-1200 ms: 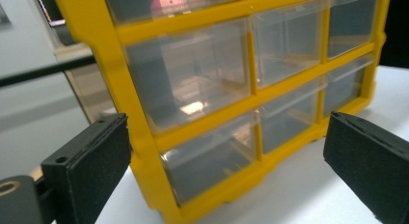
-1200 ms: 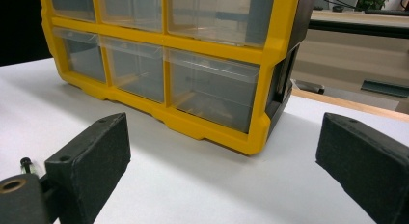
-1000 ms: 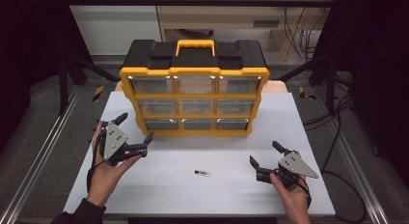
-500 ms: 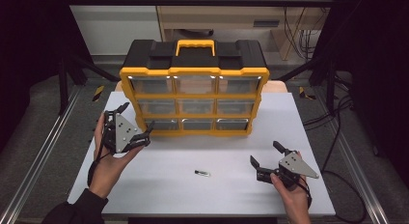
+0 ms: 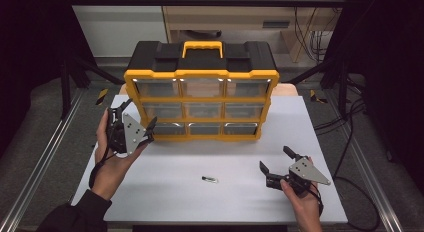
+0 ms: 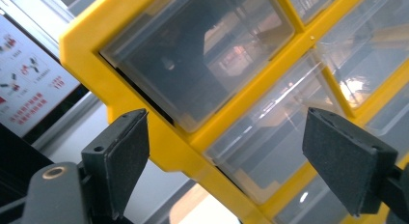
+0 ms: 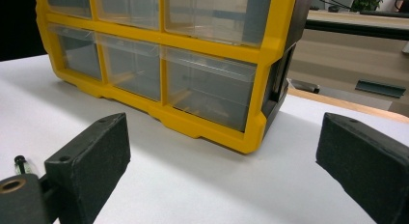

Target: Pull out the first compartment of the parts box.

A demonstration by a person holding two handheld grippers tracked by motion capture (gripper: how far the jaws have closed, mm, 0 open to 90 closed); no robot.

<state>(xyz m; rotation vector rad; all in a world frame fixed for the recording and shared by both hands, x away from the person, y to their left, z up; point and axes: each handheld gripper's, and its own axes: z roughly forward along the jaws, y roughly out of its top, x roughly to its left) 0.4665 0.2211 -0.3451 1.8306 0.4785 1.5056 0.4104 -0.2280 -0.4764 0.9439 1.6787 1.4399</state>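
White table [image 5: 165,192], yellow organizer [image 5: 200,109] with nine clear drawers, left gripper [image 5: 136,117] jaws apart but closing at its corner, nothing between, right gripper [image 5: 278,159] apart, no legible labels.

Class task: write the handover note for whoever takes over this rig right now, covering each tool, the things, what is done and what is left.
Left tool: open, nothing between the jaws, which have just been closing a little; at the drawer cabinet's left drawers.
Right tool: open, holding nothing, near the table's front right.
Small part: on the table, in front of the cabinet.
Done: nothing gripped, all drawers shut.
Left: probably open a left drawer, put the part away.
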